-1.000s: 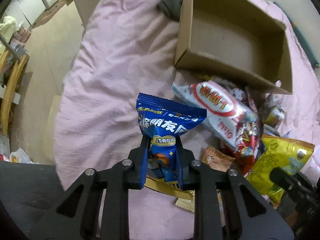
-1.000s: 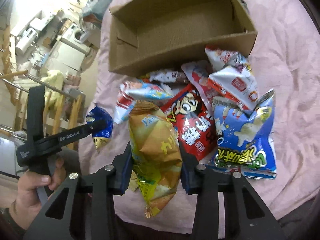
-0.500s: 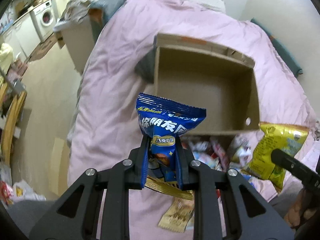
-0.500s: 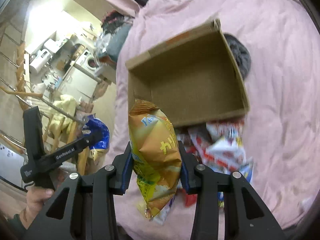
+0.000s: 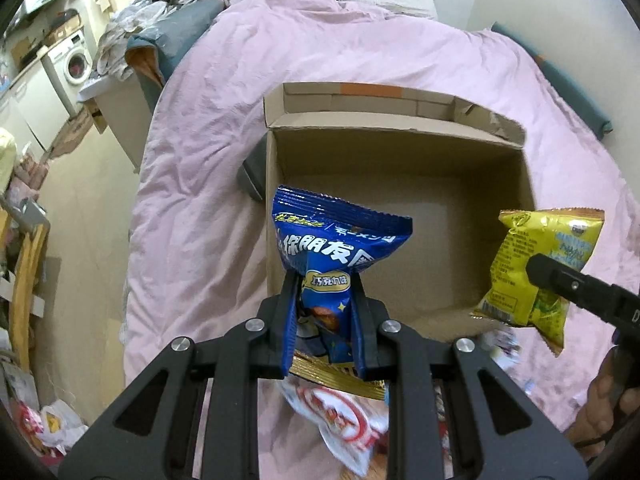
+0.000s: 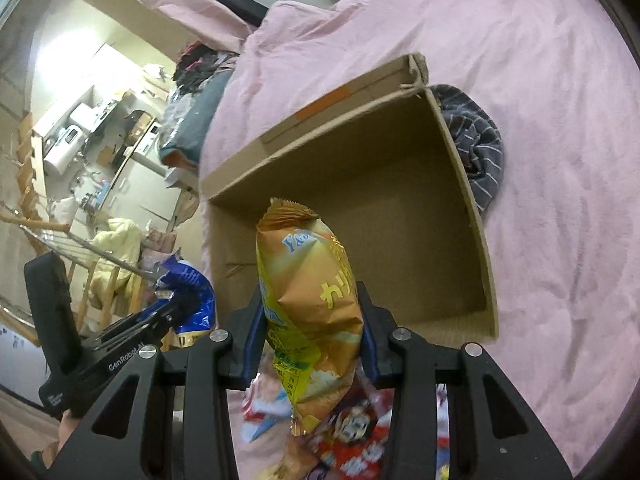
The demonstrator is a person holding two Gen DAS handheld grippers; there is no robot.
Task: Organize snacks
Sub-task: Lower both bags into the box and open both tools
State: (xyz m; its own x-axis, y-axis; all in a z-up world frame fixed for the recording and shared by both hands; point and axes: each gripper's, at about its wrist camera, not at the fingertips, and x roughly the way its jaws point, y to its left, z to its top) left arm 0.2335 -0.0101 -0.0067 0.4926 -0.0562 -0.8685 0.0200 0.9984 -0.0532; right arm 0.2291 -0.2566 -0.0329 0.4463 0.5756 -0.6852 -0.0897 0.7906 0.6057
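My left gripper (image 5: 323, 312) is shut on a blue snack bag (image 5: 336, 248) and holds it over the near left part of the open cardboard box (image 5: 400, 128). My right gripper (image 6: 310, 324) is shut on a yellow-orange chip bag (image 6: 312, 280), held above the box's near wall (image 6: 490, 280). The box's inside looks bare. The chip bag also shows in the left wrist view (image 5: 536, 268), at the box's right side. The blue bag shows in the right wrist view (image 6: 188, 300), left of the box.
The box sits on a pink bedspread (image 5: 200, 160). A pile of loose snack bags (image 5: 344, 420) lies in front of it, also in the right wrist view (image 6: 352, 432). A striped grey cloth (image 6: 480, 152) lies against the box. The bed edge drops to the floor at left.
Both grippers have risen from the snack pile and moved forward with their bags. The box now fills the middle of both views; the pile has dropped to the bottom edge.
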